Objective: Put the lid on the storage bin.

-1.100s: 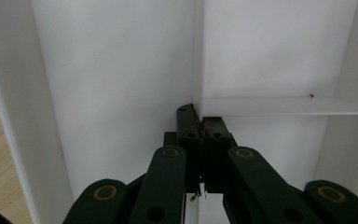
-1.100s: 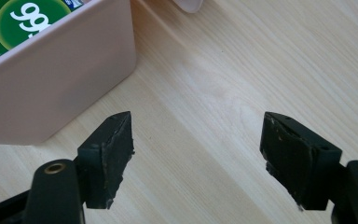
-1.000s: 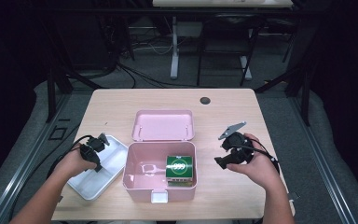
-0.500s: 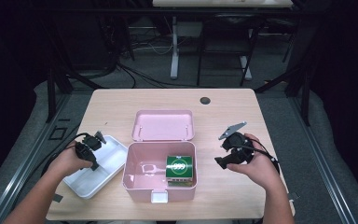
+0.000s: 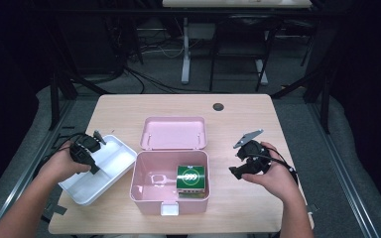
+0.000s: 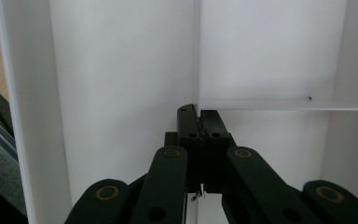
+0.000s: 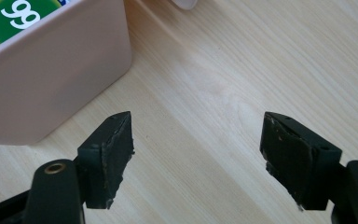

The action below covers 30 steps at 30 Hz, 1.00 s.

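Left gripper (image 6: 199, 122) pinches the thin divider of a white tray (image 5: 114, 168) lying beside the pink box (image 5: 144, 196) (light, rigid, likely slippery plastic). Right gripper (image 7: 198, 154) hovers, jaws apart.

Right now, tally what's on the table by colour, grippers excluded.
Pink: 1, open pink box with its lid up
White: 1, divided white tray
Green: 1, green packet inside the box
Black: 1, small black disc at the far edge
Total: 4
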Each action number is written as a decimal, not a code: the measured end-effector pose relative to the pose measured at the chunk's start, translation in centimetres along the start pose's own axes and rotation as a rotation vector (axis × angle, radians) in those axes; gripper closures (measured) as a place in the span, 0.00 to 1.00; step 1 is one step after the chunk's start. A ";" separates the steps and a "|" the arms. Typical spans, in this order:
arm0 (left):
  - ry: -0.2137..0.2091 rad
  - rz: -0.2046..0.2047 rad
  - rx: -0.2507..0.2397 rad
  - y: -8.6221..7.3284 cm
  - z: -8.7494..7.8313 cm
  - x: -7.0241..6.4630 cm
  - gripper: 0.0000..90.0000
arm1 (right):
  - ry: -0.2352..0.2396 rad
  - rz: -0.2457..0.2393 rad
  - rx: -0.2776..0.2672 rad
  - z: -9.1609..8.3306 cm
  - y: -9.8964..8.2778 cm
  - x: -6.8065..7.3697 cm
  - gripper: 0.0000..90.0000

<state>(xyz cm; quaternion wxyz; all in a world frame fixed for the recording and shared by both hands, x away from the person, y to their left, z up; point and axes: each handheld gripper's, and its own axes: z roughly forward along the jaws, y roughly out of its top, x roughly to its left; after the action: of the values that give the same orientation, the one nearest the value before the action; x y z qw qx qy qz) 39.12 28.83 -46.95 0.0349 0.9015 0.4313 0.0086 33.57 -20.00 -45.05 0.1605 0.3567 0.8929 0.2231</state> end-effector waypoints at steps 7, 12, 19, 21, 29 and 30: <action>0.004 0.007 -0.023 -0.3 -2.3 0.1 0.99 | -0.003 0.000 0.004 0.1 0.0 0.0 0.28; 0.011 0.031 -0.034 -0.3 -4.0 -0.3 0.99 | -0.004 0.005 0.001 0.1 0.1 0.0 0.28; 0.024 0.064 -0.057 -0.2 -6.2 -1.0 0.99 | -0.003 0.003 0.018 0.1 0.2 0.1 0.28; 0.024 0.080 -0.065 -0.2 -6.9 -1.2 0.99 | -0.002 0.004 0.021 0.0 0.2 0.1 0.28; 0.012 0.173 -0.089 0.7 -8.5 -3.1 0.99 | 0.000 0.009 0.005 0.1 0.1 -0.1 0.28; 0.012 0.189 -0.092 0.8 -8.5 -3.3 0.99 | -0.001 0.009 0.013 0.1 0.1 -0.1 0.28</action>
<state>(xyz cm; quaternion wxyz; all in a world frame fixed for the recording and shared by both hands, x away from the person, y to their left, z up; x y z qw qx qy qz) 37.30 26.23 -38.35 0.0729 0.9354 0.3439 0.0372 33.71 -19.97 -45.09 0.1576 0.3619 0.8926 0.2179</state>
